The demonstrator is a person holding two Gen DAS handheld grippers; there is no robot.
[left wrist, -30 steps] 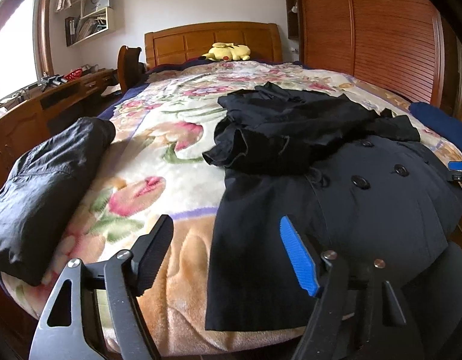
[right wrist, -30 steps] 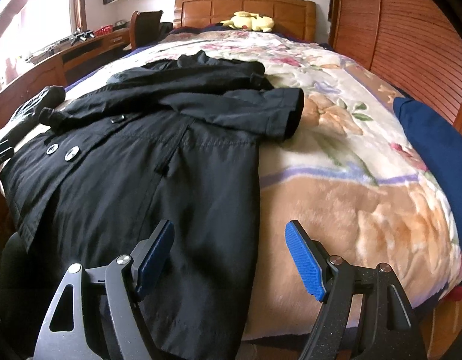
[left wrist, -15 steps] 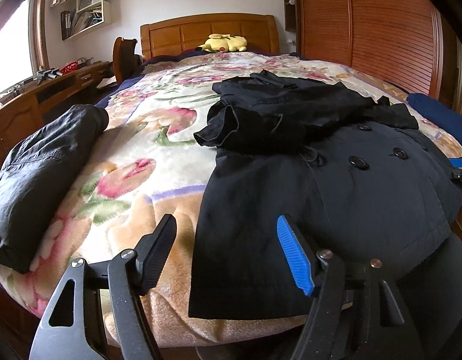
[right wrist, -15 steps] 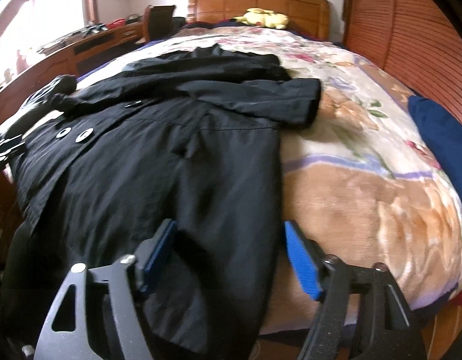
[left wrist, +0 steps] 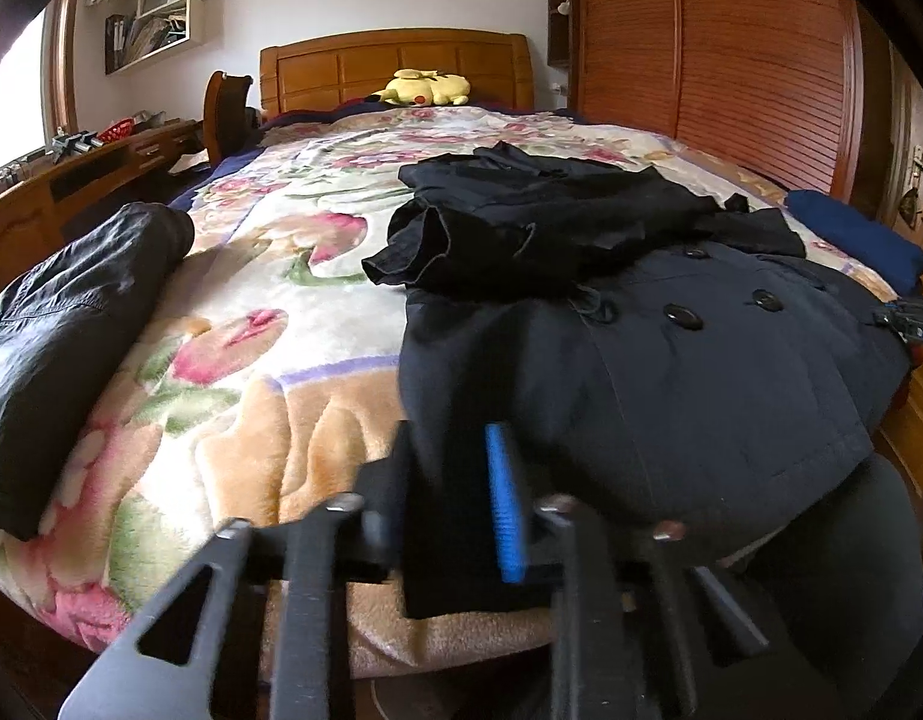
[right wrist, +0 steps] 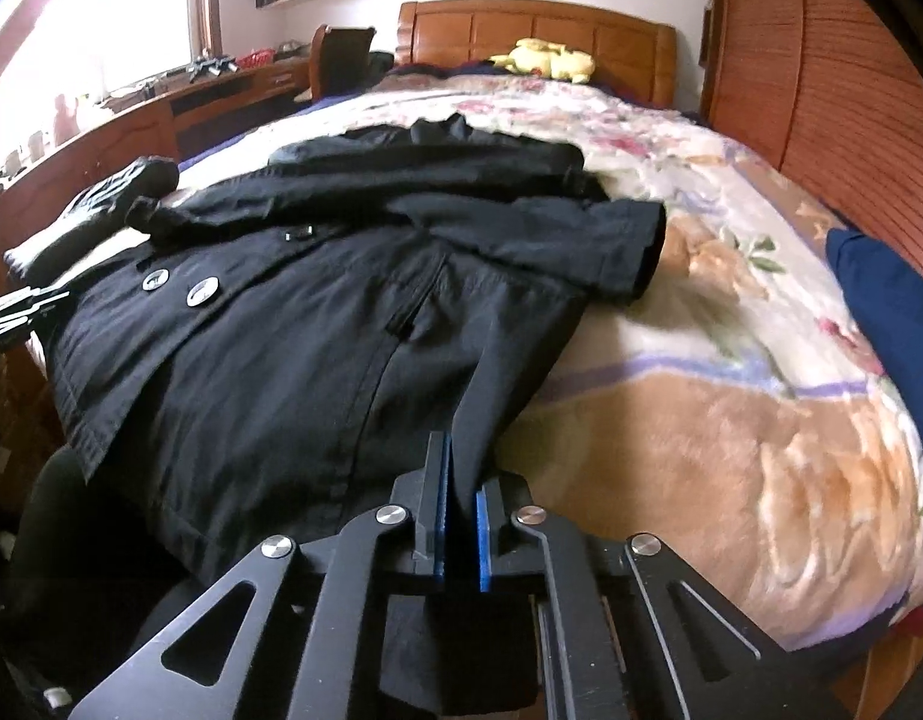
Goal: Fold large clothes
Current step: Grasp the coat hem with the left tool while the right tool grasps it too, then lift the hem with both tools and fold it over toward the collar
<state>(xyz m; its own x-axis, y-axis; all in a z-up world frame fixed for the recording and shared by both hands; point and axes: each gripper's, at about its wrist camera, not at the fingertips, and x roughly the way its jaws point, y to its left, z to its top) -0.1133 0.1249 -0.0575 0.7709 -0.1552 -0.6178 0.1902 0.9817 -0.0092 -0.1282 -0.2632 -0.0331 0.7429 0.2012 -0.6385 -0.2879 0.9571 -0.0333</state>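
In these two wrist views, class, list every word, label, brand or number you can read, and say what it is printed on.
"DAS" in white letters, on the black body of the right hand-held gripper, seen at the right edge of the left wrist view; the print may be cut off.
Books and papers on the wall shelf: too small and blurred to read.
Buttons on the black coat: no readable marking.
Nothing else legible in either view.

Only "DAS" reads, white on the right claw (left wrist: pixel 914 324) at the frame's edge
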